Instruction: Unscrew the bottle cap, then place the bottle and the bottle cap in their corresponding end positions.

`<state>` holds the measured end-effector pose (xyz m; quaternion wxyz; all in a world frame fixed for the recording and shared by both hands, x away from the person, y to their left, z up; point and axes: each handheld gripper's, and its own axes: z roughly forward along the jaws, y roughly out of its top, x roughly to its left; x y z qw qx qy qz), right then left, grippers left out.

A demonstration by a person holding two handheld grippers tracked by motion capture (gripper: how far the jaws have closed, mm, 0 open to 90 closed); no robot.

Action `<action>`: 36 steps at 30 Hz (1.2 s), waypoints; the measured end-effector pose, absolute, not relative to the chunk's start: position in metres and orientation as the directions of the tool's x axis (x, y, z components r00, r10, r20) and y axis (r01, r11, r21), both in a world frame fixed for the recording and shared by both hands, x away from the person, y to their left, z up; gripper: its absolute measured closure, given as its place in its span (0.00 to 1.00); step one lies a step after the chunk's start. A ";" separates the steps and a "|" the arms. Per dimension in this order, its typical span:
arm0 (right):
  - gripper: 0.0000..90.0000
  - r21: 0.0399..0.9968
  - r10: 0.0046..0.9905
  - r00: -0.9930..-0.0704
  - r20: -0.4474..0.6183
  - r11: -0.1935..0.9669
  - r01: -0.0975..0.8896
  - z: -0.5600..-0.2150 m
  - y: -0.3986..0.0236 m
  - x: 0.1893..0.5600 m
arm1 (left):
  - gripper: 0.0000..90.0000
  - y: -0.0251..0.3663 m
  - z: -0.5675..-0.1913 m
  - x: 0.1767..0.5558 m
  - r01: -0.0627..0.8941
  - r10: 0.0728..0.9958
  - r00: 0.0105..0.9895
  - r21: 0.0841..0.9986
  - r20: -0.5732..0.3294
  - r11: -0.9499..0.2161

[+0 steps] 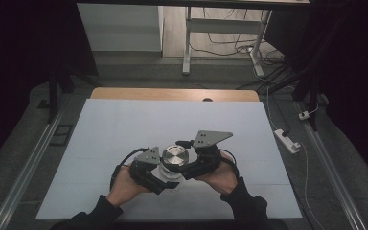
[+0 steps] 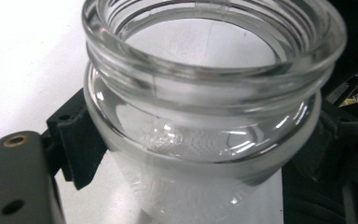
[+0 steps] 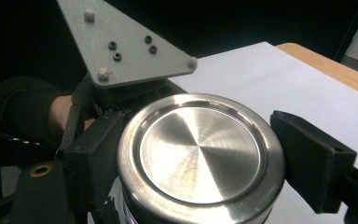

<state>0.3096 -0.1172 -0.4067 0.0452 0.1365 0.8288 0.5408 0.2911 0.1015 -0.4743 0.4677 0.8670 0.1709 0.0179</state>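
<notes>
I see a glass jar (image 2: 205, 116) standing near the front middle of the white table (image 1: 124, 124), between my two hands. From the high view it is mostly covered: the round metal lid (image 1: 175, 157) shows from above, and the glass below it is hidden behind the two tools.

My left gripper (image 1: 159, 171) comes in from the lower left and is clamped on the jar's body. In the left gripper view the clear glass fills the space between the black jaws, with one ribbed pad (image 2: 81, 140) pressed against the wall below the shoulder. The opposite pad sits in shadow on the far side and I can barely make out its shape. The jar's base is cut off at the bottom edge, and from this angle I look at the threaded neck with no lid visible over it, so I cannot tell how lid and neck sit on one another.

My right gripper (image 1: 184, 167) comes in from the lower right and is closed on the lid. In the right gripper view the brushed steel lid (image 3: 200, 154) sits squeezed between the two black pads, its near rim cut off by the frame. Behind it I see the grey three-cornered plate (image 3: 121, 42) of the left gripper and part of the left hand (image 3: 58, 114) in a dark sleeve. A strip of bare wood (image 3: 335, 65) edges the table's far side.
</notes>
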 end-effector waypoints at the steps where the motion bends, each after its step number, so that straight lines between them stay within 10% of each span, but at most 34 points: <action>1: 0.22 0.910 0.278 -0.958 0.074 0.375 0.179 -0.406 -0.118 0.310 | 0.18 0.102 -0.474 0.291 0.279 0.317 0.940 0.818 -0.126 -0.503; 36: 0.22 0.909 0.302 -0.952 0.048 0.382 0.167 -0.405 -0.132 0.303 | 0.18 0.136 -0.477 0.312 0.344 0.482 0.870 0.823 -0.099 -0.451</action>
